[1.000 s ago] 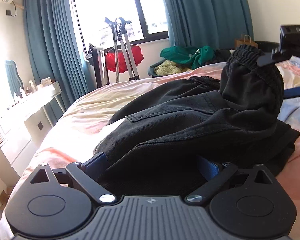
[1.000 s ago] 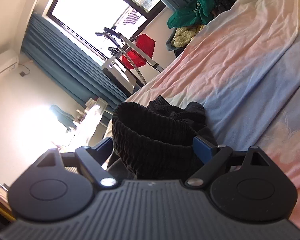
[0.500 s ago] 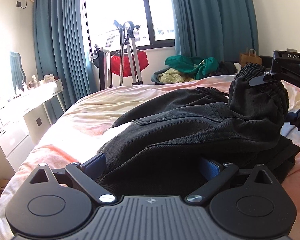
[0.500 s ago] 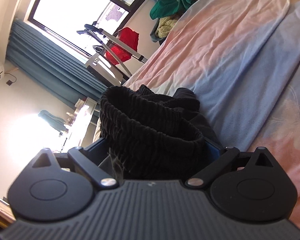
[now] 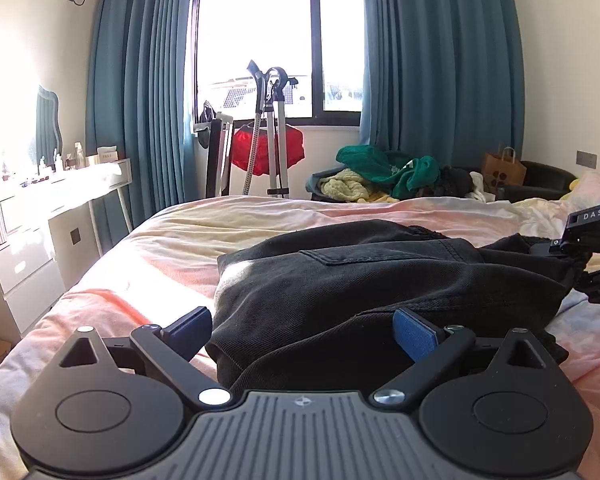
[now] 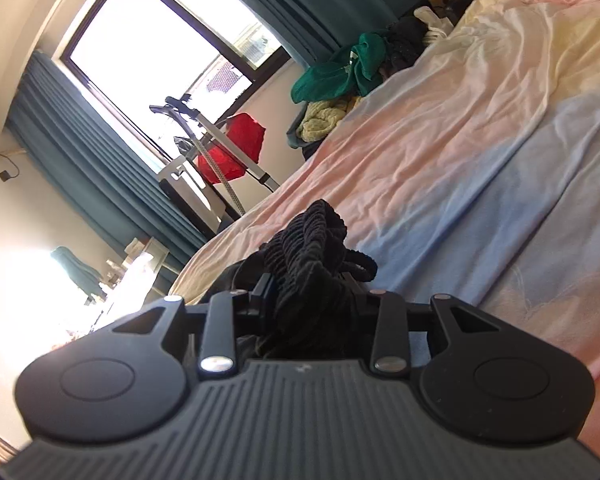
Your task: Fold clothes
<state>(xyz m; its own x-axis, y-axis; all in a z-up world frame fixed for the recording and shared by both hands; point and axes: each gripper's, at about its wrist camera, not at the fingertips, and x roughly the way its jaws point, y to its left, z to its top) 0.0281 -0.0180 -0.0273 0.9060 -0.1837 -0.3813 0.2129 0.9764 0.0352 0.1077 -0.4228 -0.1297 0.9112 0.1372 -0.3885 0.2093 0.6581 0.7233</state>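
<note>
Black trousers (image 5: pixel 380 280) block bed (image 5: pixel 148 264) centre; left sheet bare.

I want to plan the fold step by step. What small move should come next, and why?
Probably open the right tool and let go of the waistband. Its fingers are closed on the ribbed band, and the black pants appear to lie low on the bed, folded over. The left tool is open, its fingers either side of the near edge, so only the right grip remains.

We view low and close over the bed (image 5: pixel 260 220), facing the window (image 5: pixel 260 40). Our right view is rolled; both share window (image 6: pixel 160 40) and bed (image 6: pixel 440 140).
</note>
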